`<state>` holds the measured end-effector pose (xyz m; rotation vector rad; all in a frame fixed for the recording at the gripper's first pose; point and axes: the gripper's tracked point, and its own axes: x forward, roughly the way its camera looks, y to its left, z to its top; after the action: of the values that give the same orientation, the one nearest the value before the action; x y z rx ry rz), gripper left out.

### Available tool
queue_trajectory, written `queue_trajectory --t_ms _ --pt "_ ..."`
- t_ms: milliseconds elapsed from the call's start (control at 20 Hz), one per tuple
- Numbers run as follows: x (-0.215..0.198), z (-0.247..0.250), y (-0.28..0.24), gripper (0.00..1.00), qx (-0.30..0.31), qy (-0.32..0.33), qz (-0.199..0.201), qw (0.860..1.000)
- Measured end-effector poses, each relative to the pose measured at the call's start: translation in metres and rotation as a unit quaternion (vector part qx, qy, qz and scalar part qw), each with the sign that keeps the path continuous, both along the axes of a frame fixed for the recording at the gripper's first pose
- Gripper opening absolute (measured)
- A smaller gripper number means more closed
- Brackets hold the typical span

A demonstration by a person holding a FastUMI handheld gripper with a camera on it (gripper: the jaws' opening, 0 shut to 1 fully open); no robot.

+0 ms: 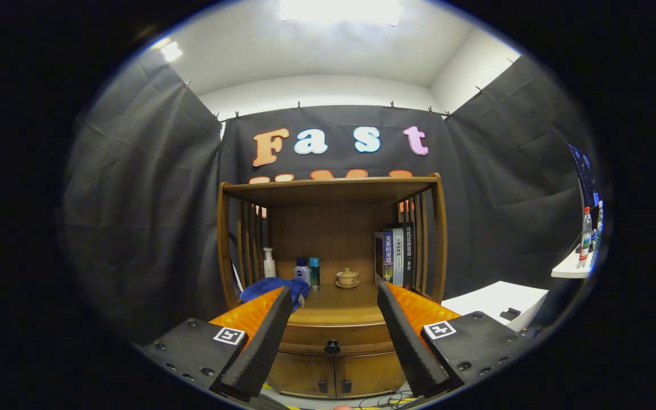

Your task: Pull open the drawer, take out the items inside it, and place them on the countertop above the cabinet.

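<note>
A wooden cabinet (333, 250) stands ahead, against the black cloth wall. Its drawer (333, 339) is closed, with a dark round knob (332, 346) seen between my fingers and some way beyond them. The countertop (339, 310) above the drawer carries a blue cloth (274, 288) at the left, a white pump bottle (269, 263), two small bottles (307, 272), a lidded cup on a saucer (347, 278) and several books (394, 256) at the right. My gripper (335, 296) is open, with nothing between its fingers. The drawer's contents are hidden.
Two small doors with dark handles (333, 386) sit below the drawer. A white table (496, 302) with a small dark object stands to the right of the cabinet. Farther right, a shelf (573, 267) holds bottles. Cables lie on the floor under the cabinet.
</note>
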<state>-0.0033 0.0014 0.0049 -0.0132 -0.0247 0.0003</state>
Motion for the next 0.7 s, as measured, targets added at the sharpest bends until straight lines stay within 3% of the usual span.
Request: queue_trajectory --t_ms 200,400,700 --pt "0.008 0.005 0.002 0.98 0.007 -0.020 0.004 1.000" --pt "0.049 0.011 -0.006 0.98 0.008 -0.066 -0.006 0.998" --pt "0.120 -0.074 -0.002 0.98 -0.014 -0.044 -0.015 0.999"
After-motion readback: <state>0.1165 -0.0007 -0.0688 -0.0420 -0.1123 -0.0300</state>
